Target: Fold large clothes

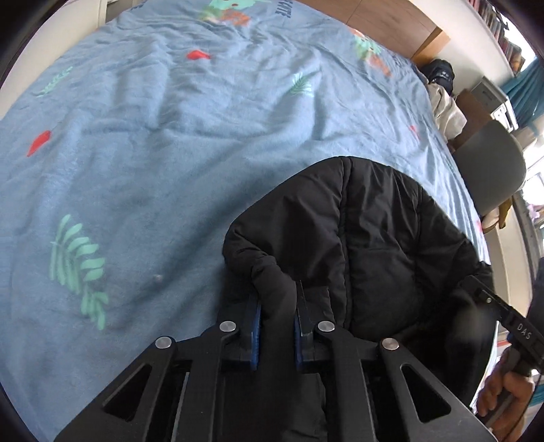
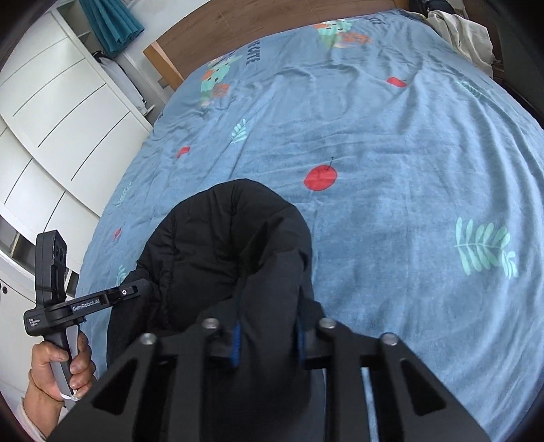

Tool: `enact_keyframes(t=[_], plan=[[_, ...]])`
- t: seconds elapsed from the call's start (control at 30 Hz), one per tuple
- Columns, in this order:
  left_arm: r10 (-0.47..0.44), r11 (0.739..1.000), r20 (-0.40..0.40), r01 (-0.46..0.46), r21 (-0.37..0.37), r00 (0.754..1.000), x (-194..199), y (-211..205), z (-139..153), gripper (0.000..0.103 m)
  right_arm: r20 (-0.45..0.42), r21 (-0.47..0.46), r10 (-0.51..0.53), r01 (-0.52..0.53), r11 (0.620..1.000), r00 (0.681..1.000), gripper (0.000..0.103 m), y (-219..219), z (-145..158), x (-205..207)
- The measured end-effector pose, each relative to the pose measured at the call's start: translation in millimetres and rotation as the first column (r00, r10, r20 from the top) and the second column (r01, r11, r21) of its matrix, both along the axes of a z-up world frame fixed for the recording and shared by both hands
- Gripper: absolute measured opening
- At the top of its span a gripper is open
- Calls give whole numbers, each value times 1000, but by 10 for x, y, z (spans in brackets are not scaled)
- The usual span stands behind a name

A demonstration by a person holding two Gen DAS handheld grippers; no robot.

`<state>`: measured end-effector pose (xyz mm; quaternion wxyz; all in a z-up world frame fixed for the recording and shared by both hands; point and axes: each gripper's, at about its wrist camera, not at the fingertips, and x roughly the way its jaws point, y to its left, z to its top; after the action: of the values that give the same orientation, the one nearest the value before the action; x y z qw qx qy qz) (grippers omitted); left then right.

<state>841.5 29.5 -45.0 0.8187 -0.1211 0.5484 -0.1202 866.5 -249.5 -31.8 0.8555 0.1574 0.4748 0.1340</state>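
Observation:
A black padded jacket (image 1: 367,244) hangs bunched over the near part of a blue printed bedspread (image 1: 170,153). My left gripper (image 1: 277,306) is shut on a thick fold of the jacket's edge. My right gripper (image 2: 268,326) is shut on another bunched fold of the jacket (image 2: 234,244). Each gripper shows in the other's view: the right one (image 1: 503,316) at the far right with the hand below it, the left one (image 2: 102,299) at the lower left. The jacket spans between the two grippers, lifted off the bedspread (image 2: 408,170) near me.
A wooden headboard (image 2: 258,23) stands at the far end of the bed. White drawers (image 2: 57,112) line the left side. A grey chair (image 1: 493,170) and a pile of beige and dark clothes (image 1: 445,98) are at the bed's right edge.

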Motion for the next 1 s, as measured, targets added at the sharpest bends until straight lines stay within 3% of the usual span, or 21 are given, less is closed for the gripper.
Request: enact_keyframes(t=[0.23, 0.47, 0.6, 0.73, 0.83, 1.0], plan=[[-32, 999, 33, 31, 26, 999, -401, 7, 436, 10, 8, -53, 45, -45, 998, 999, 14, 22, 435, -385], [-21, 1000, 55, 20, 24, 998, -1311, 266, 971, 10, 13, -65, 92, -91, 994, 996, 14, -12, 1049, -1267], [-28, 1000, 72, 28, 3, 997, -1908, 428, 1124, 9, 27, -50, 101, -100, 994, 995, 14, -68, 1237, -1873], [-61, 998, 65, 60, 18, 996, -2437, 458, 1042, 9, 24, -11, 77, -77, 997, 997, 14, -191, 1213, -2471], [-74, 997, 40, 73, 33, 996, -2789, 469, 792, 9, 16, 11, 58, -58, 998, 998, 14, -265, 1081, -2816], [-59, 998, 39, 58, 32, 998, -3060, 520, 437, 9, 9, 6, 52, -52, 999, 999, 14, -316, 733, -3177]])
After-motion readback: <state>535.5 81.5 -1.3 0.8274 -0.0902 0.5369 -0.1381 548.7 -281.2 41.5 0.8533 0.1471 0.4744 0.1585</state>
